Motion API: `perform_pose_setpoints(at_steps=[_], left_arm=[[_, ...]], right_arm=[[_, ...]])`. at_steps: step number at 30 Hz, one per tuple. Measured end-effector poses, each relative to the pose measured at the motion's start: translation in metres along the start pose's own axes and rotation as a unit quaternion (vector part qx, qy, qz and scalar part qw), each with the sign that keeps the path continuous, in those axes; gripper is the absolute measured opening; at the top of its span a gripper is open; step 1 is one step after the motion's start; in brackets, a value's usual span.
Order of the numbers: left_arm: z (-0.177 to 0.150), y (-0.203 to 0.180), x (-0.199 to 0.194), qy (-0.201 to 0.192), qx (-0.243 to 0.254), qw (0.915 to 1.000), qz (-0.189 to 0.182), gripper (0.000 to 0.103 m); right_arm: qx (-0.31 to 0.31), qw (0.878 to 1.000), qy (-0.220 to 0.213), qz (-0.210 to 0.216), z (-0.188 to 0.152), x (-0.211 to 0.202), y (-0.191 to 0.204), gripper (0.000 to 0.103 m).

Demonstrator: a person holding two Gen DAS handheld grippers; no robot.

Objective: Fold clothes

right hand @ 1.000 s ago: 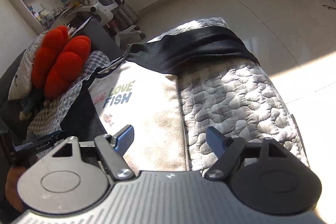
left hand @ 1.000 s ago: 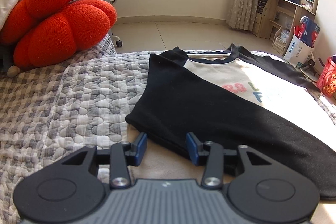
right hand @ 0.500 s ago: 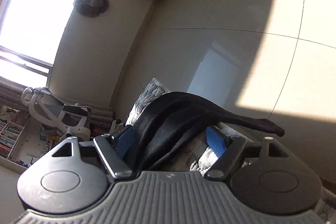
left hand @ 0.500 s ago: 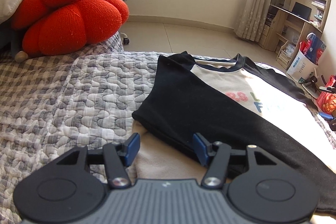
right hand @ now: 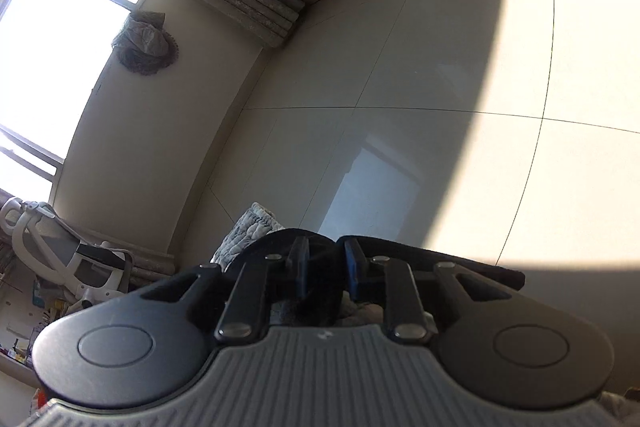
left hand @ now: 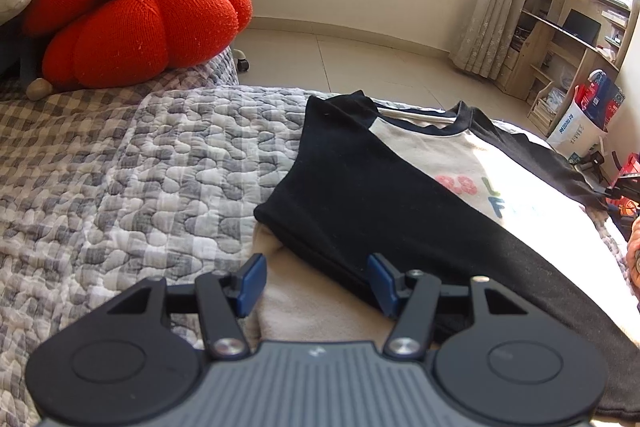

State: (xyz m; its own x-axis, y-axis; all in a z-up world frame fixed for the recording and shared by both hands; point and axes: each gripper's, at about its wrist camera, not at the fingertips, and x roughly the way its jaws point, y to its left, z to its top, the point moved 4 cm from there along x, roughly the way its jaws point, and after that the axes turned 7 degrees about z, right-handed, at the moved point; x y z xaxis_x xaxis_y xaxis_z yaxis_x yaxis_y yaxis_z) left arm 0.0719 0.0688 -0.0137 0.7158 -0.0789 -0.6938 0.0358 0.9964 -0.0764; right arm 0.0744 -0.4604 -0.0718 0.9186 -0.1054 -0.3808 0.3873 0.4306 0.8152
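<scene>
- Left wrist view: my left gripper [left hand: 316, 281] hovers low over the bed with its blue pads spread apart, pinching nothing; its jaws have just been opening.
- Between and just beyond those pads lies the cream hem of the raglan T-shirt [left hand: 420, 167], spread flat on the grey quilted bedspread [left hand: 160, 163].
- One black sleeve [left hand: 360, 195] is folded across the shirt's front, partly covering the coloured lettering.
- An orange knitted cushion [left hand: 136, 7] sits at the far left of the bed, well apart from the shirt.
- Right wrist view: my right gripper [right hand: 324, 273] has just been closing, and its pads now pinch black sleeve fabric [right hand: 440, 263] at the bed's edge.
- That fabric trails out to the right of the pads, above the tiled floor [right hand: 400, 87].
- An office chair [right hand: 60, 251] stands by the wall at left.
</scene>
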Motion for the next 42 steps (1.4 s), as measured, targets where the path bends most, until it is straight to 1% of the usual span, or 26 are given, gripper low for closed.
perform_pose_setpoints(at_steps=[1, 2, 3, 4, 5, 7, 8, 9, 11, 13, 16, 17, 19, 21, 22, 23, 24, 26, 28, 30, 32, 34, 35, 36, 40, 42], left_arm=[[0.001, 0.003, 0.000, 0.001, -0.006, 1.0000, 0.000, 0.058], [0.002, 0.005, -0.001, 0.002, -0.014, 0.9999, -0.002, 0.058], [0.003, 0.009, -0.001, 0.003, -0.023, 0.9997, -0.005, 0.058], [0.004, 0.012, -0.002, 0.004, -0.032, 0.9994, -0.008, 0.058], [0.005, 0.015, -0.002, 0.005, -0.042, 0.9991, -0.010, 0.058], [0.006, 0.021, -0.003, 0.006, -0.057, 0.9983, -0.012, 0.058], [0.007, 0.024, -0.003, 0.007, -0.064, 0.9979, -0.012, 0.058], [0.007, 0.026, -0.004, 0.007, -0.069, 0.9975, -0.012, 0.058], [0.008, 0.030, -0.005, 0.008, -0.076, 0.9970, -0.012, 0.058], [0.008, 0.032, -0.008, 0.007, -0.080, 0.9966, -0.014, 0.058], [0.009, 0.034, -0.012, 0.003, -0.084, 0.9962, -0.022, 0.058], [0.010, 0.034, -0.013, 0.001, -0.085, 0.9961, -0.024, 0.059], [0.011, 0.033, -0.014, 0.000, -0.087, 0.9959, -0.026, 0.060], [0.011, 0.033, -0.013, 0.003, -0.088, 0.9958, -0.025, 0.060], [0.010, 0.032, -0.012, 0.007, -0.088, 0.9958, -0.026, 0.060], [0.009, 0.031, -0.011, 0.009, -0.088, 0.9957, -0.028, 0.060], [0.009, 0.030, -0.011, 0.011, -0.088, 0.9956, -0.030, 0.060], [0.008, 0.028, -0.010, 0.011, -0.084, 0.9959, -0.030, 0.060], [0.007, 0.026, -0.009, 0.010, -0.078, 0.9965, -0.027, 0.060], [0.006, 0.024, -0.007, 0.012, -0.074, 0.9969, -0.023, 0.060], [0.005, 0.023, -0.004, 0.017, -0.073, 0.9969, -0.023, 0.061], [0.004, 0.021, -0.003, 0.020, -0.072, 0.9969, -0.025, 0.061], [0.004, 0.020, -0.002, 0.021, -0.070, 0.9970, -0.026, 0.061], [0.004, 0.019, -0.002, 0.021, -0.068, 0.9971, -0.027, 0.061], [0.003, 0.015, -0.001, 0.021, -0.059, 0.9977, -0.027, 0.061], [0.002, 0.015, -0.001, 0.022, -0.058, 0.9978, -0.025, 0.061]], right_arm=[[-0.020, 0.999, -0.017, 0.025, 0.002, -0.007, 0.010, 0.013], [-0.047, 0.997, -0.028, 0.057, 0.002, -0.013, 0.024, 0.005], [-0.089, 0.992, -0.034, 0.088, 0.000, -0.018, 0.043, 0.004], [-0.147, 0.982, -0.036, 0.114, -0.007, -0.023, 0.065, 0.004], [-0.209, 0.968, -0.029, 0.138, -0.020, -0.032, 0.086, 0.004], [-0.321, 0.929, -0.014, 0.183, -0.047, -0.048, 0.125, 0.003], [-0.336, 0.920, 0.007, 0.203, -0.059, -0.051, 0.133, 0.003], [-0.343, 0.913, 0.036, 0.216, -0.073, -0.054, 0.137, 0.003], [-0.340, 0.916, 0.071, 0.199, -0.087, -0.051, 0.135, 0.003], [-0.318, 0.923, 0.108, 0.187, -0.093, -0.041, 0.122, 0.003], [-0.283, 0.941, 0.127, 0.136, -0.090, -0.034, 0.105, 0.014], [-0.263, 0.947, 0.133, 0.125, -0.086, -0.032, 0.103, 0.014], [-0.201, 0.963, 0.145, 0.107, -0.076, -0.028, 0.089, 0.014], [-0.131, 0.975, 0.156, 0.086, -0.065, -0.024, 0.070, 0.018], [-0.097, 0.980, 0.159, 0.073, -0.061, -0.023, 0.058, 0.025], [-0.066, 0.983, 0.160, 0.064, -0.056, -0.024, 0.045, 0.037], [-0.035, 0.985, 0.161, 0.060, -0.052, -0.023, 0.034, 0.042], [0.030, 0.982, 0.168, 0.086, -0.045, -0.022, 0.021, 0.045], [0.064, 0.978, 0.172, 0.096, -0.042, -0.023, 0.015, 0.045], [0.072, 0.978, 0.175, 0.087, -0.041, -0.028, 0.017, 0.044], [0.059, 0.979, 0.184, 0.066, -0.043, -0.034, 0.021, 0.045], [0.038, 0.979, 0.194, 0.057, -0.048, -0.038, 0.028, 0.045], [0.034, 0.979, 0.193, 0.054, -0.049, -0.038, 0.029, 0.044], [0.035, 0.981, 0.183, 0.053, -0.048, -0.037, 0.028, 0.044], [0.049, 0.987, 0.136, 0.072, -0.043, -0.018, 0.014, 0.042], [0.043, 0.989, 0.124, 0.075, -0.039, -0.007, 0.009, 0.041]])
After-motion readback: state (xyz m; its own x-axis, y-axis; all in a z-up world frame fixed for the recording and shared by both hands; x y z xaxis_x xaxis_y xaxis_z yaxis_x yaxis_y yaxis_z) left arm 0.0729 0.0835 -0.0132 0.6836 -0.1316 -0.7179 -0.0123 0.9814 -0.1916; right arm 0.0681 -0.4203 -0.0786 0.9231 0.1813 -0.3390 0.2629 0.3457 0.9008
